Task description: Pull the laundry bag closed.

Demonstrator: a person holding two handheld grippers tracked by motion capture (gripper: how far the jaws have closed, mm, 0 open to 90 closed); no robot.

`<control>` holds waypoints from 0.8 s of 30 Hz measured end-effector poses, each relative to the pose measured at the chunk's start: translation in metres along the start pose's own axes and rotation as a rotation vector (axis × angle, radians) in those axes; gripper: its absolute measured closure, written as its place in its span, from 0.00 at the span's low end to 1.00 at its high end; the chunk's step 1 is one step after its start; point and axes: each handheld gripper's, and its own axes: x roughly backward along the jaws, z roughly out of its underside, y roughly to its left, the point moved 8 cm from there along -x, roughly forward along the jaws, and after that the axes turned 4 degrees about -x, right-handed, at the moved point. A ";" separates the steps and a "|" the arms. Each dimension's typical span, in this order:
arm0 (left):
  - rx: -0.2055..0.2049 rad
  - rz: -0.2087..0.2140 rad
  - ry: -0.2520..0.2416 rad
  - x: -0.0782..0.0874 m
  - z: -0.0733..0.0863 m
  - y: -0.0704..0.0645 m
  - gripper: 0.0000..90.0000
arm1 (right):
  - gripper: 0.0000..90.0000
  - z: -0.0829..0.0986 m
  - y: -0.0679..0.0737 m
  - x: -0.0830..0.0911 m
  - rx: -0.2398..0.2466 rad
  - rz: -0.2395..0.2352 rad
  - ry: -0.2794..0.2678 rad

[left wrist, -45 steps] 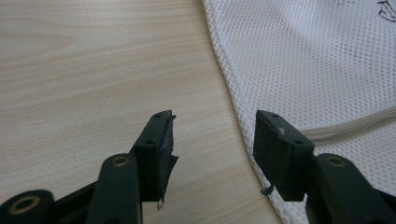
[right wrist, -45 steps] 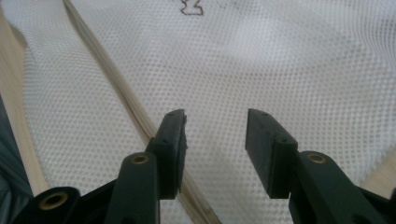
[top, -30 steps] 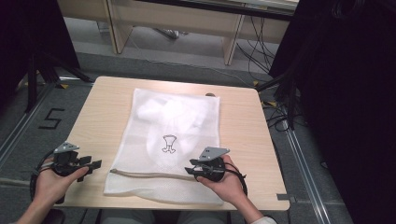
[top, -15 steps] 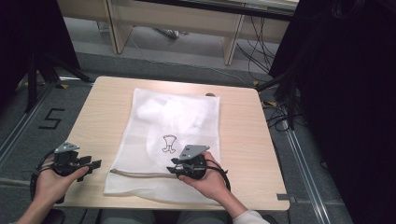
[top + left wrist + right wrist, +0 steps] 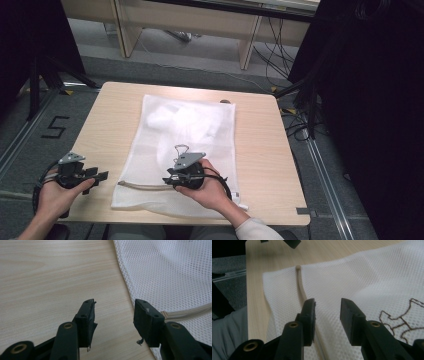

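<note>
A pale wooden table (image 5: 110,125) stands on a grey floor with dark curtains at the frame's left and right edges. A white mesh laundry bag (image 5: 200,130) lies flat down the table's middle, its beige zipper strip (image 5: 142,186) running left to right across the lower part of the bag. The right gripper (image 5: 172,181) hovers over the bag at lower centre of the high view, jaws parted moderately and empty. In the right gripper view the zipper (image 5: 300,288) runs from the upper middle down beneath the left jaw, so its long axis lies nearly along the jaws' line. The left gripper (image 5: 100,176) hangs over bare wood at lower left, jaws open and empty, just beside the bag's edge (image 5: 125,277). The right gripper seems nearer the zipper.
</note>
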 end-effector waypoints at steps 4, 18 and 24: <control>0.003 -0.007 -0.004 0.000 0.000 0.001 0.57 | 0.73 -0.009 0.006 -0.009 0.009 -0.019 0.006; 0.006 -0.013 0.000 0.001 0.000 0.002 0.56 | 0.78 -0.025 0.025 -0.034 0.017 -0.062 0.032; 0.006 -0.014 -0.003 0.001 0.000 0.002 0.57 | 0.77 -0.027 0.023 -0.039 0.044 -0.063 0.034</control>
